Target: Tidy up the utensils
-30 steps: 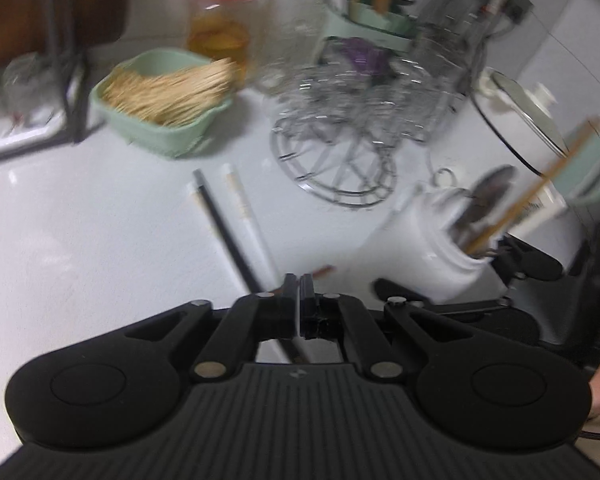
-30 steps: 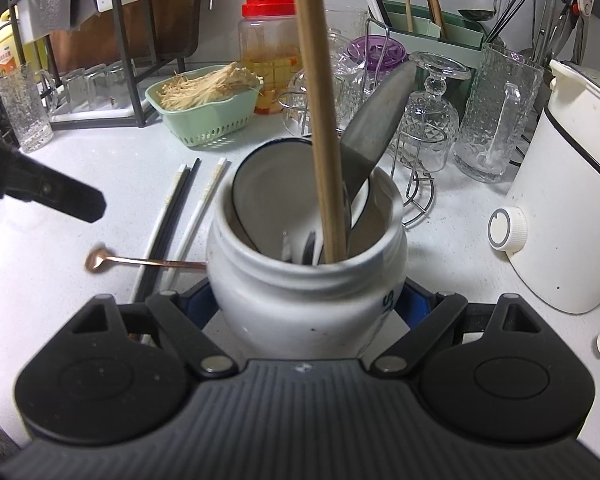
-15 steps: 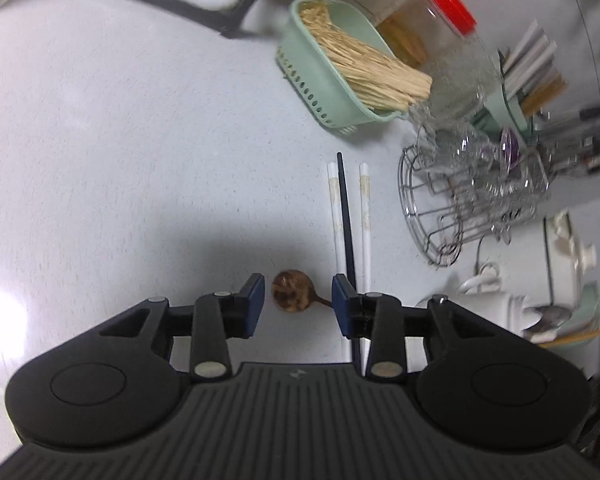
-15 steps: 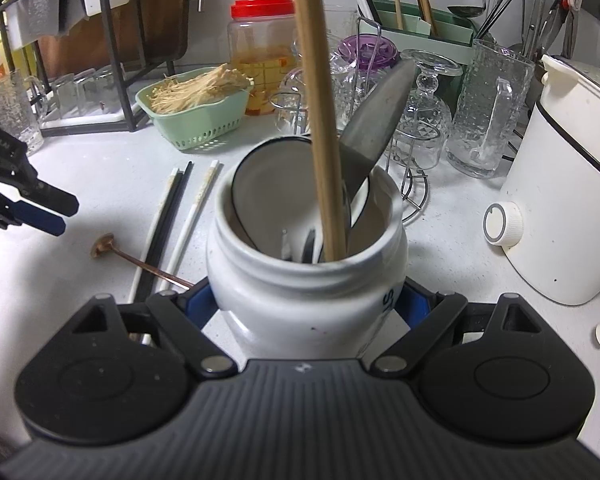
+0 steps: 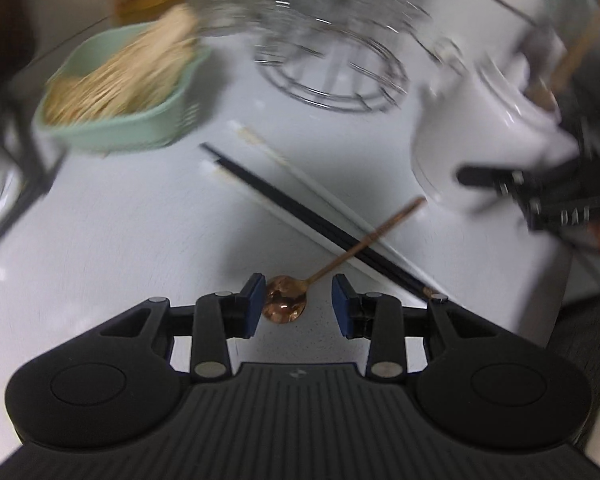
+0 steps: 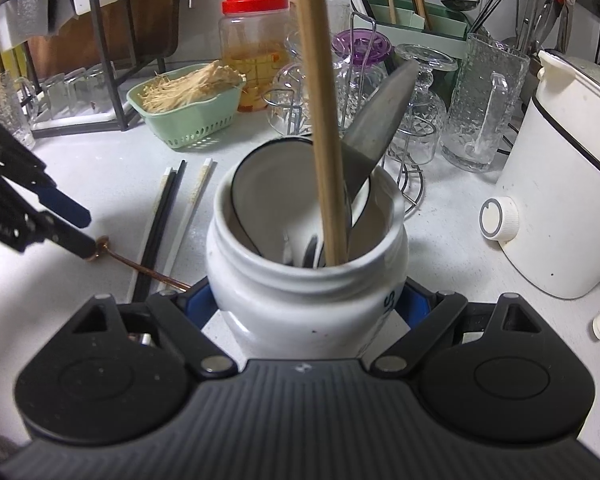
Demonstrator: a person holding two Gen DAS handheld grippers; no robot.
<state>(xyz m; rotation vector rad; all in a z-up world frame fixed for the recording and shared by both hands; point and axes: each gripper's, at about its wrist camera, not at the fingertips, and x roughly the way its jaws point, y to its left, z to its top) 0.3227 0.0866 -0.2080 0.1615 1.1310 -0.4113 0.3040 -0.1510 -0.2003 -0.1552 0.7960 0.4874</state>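
Now, table (image 5: 120, 240): spoon, chopsticks left loose.
Jar (image 6: 300, 280): clamped by the right tool (image 6: 306, 304), kept steady since a second ago.
Left tool (image 5: 299, 304): jaws, previously closed, were parted and lowered around the spoon bowl, not yet gripping.
Copper spoon (image 5: 286, 304): handle pointing to 2 o'clock over the chopsticks (image 5: 300, 208); pickup judged next.

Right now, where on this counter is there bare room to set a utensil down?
The bare white counter lies left of the chopsticks and in front of the green basket. Another patch sits between the white jar and the white cooker. The back, around the glass rack, is crowded.
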